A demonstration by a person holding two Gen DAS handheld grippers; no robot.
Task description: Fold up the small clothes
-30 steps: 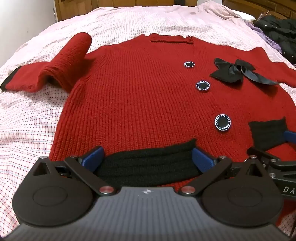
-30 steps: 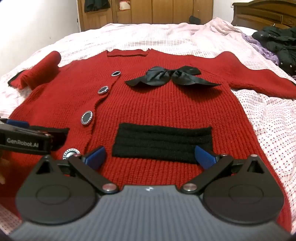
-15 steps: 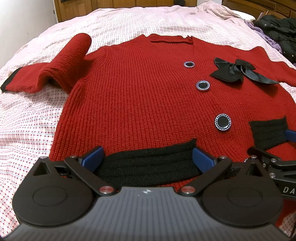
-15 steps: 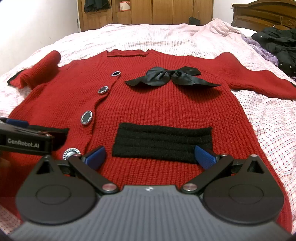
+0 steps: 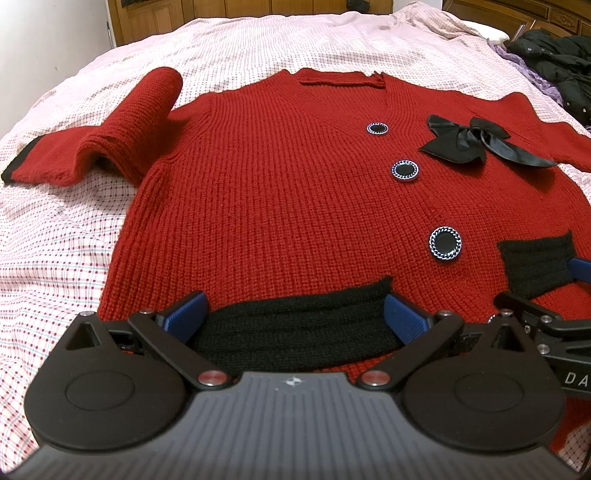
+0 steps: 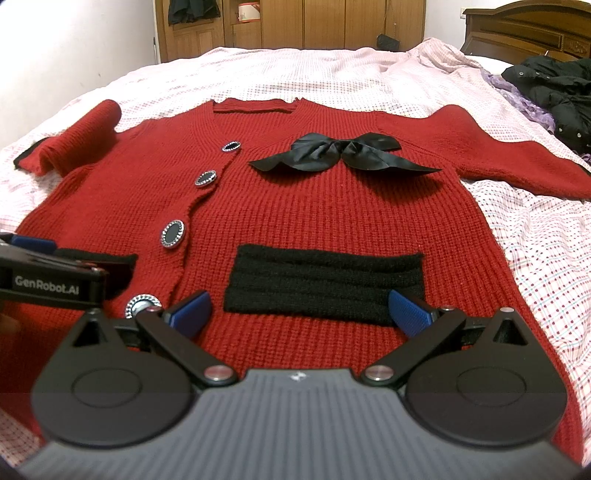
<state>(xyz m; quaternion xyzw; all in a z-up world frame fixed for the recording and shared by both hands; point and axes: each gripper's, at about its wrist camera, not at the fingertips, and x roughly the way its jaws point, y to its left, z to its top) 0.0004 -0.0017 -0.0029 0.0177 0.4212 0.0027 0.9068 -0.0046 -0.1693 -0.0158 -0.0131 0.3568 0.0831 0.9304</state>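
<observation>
A red knit cardigan (image 5: 280,192) lies flat, front up, on the bed; it also shows in the right wrist view (image 6: 332,214). It has black-and-silver buttons (image 5: 445,243), a black satin bow (image 6: 343,153) and black pocket patches (image 6: 325,288). Its left sleeve (image 5: 110,136) is bunched and folded up; its right sleeve (image 6: 517,158) lies spread out. My left gripper (image 5: 295,314) is open, low over the hem at the left black pocket (image 5: 295,325). My right gripper (image 6: 299,310) is open, low over the hem at the right pocket. Both are empty.
The bed has a pink checked sheet (image 5: 48,240). A black jacket (image 6: 554,96) and purple fabric (image 6: 524,99) lie at the far right. Wooden wardrobes (image 6: 295,26) and a headboard (image 6: 524,26) stand behind the bed. A white wall (image 6: 74,48) is to the left.
</observation>
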